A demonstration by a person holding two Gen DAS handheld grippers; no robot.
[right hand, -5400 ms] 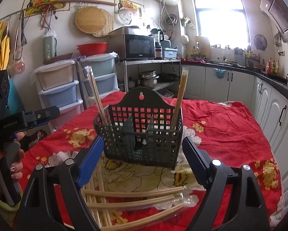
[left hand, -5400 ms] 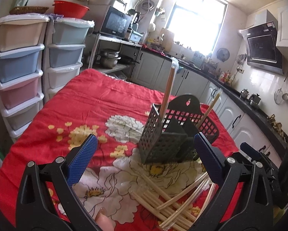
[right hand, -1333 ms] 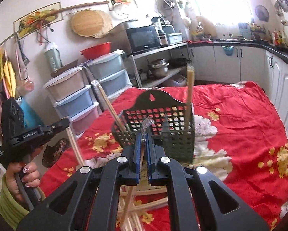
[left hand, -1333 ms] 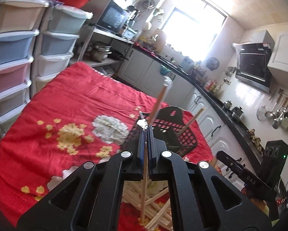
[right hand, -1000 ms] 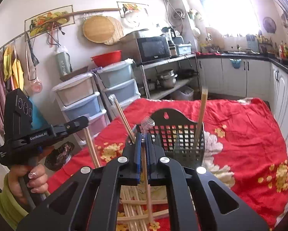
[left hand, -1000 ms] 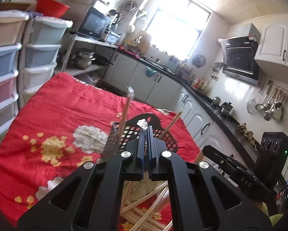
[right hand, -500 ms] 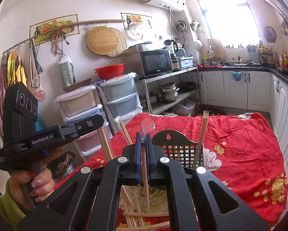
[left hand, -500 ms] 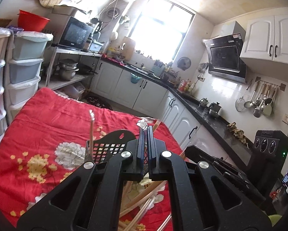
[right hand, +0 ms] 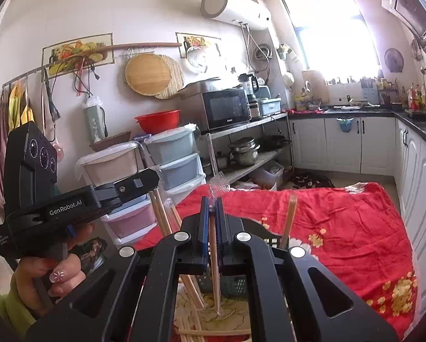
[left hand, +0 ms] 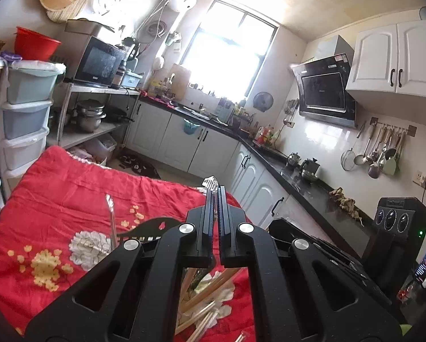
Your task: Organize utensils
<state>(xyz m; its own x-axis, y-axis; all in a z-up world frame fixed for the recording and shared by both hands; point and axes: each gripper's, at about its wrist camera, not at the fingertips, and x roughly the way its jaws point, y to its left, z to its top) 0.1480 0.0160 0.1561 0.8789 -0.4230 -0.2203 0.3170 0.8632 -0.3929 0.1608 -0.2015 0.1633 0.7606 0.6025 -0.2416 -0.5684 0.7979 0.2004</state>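
My left gripper (left hand: 215, 192) is shut on a plastic-wrapped pair of chopsticks (left hand: 210, 183), whose wrapper tip pokes out above the jaws. The right wrist view shows that left gripper (right hand: 153, 177) in a person's hand (right hand: 56, 270), its sticks (right hand: 163, 219) slanting down toward the table. My right gripper (right hand: 212, 199) is shut on another wrapped pair (right hand: 214, 256) that hangs almost upright over the black mesh basket (right hand: 233, 283). The basket (left hand: 153, 225) is half hidden behind the left jaws. One wrapped pair (left hand: 111, 216) stands in it. Another (right hand: 288, 219) leans at its right end.
Several loose wrapped chopsticks (left hand: 204, 313) lie on the red flowered cloth (left hand: 70, 188) below the grippers. Stacked plastic drawers (right hand: 167, 165) and a shelf with a microwave (right hand: 227, 108) stand beyond the table's left side. White cabinets (left hand: 255, 182) run along the right.
Both grippers, open over the pile at first, are now shut on wrapped chopsticks. They have risen, so the basket and pile have sunk low in both views.
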